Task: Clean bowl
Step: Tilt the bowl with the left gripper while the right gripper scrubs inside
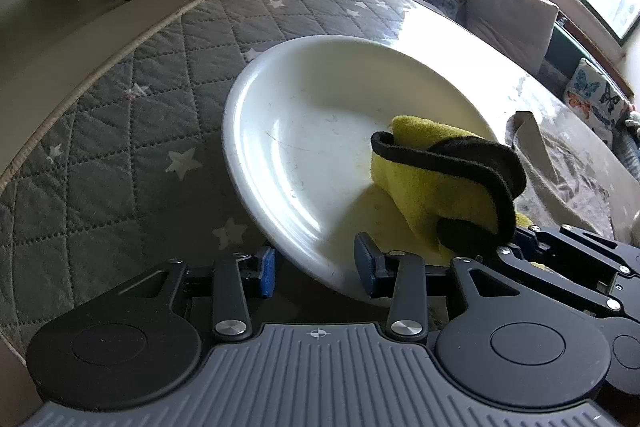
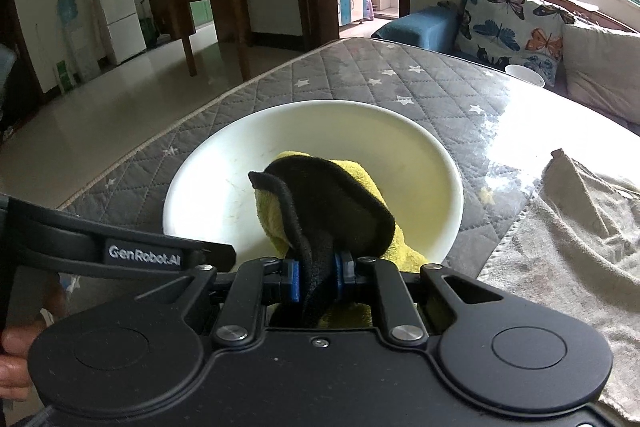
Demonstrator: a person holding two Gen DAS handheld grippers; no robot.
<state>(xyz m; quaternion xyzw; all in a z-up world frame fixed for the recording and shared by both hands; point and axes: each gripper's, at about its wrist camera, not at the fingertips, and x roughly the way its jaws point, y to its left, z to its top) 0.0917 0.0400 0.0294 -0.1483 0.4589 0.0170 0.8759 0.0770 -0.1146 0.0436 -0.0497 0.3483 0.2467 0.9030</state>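
A white bowl (image 1: pixel 304 147) is tilted above the grey quilted table. My left gripper (image 1: pixel 316 273) is shut on the bowl's near rim, one blue pad outside and one inside. My right gripper (image 2: pixel 318 277) is shut on a yellow cloth with black trim (image 2: pixel 328 203), which is pressed into the bowl (image 2: pixel 224 187). In the left wrist view the cloth (image 1: pixel 436 175) lies on the bowl's right inner side, with the right gripper's black body (image 1: pixel 568 255) just behind it.
The grey star-patterned quilted table cover (image 1: pixel 120 155) runs to a piped edge at left. A beige towel (image 2: pixel 568 227) lies at the right. A white cup (image 2: pixel 525 74) stands at the far edge. Butterfly cushions (image 2: pixel 512 23) and a sofa sit behind.
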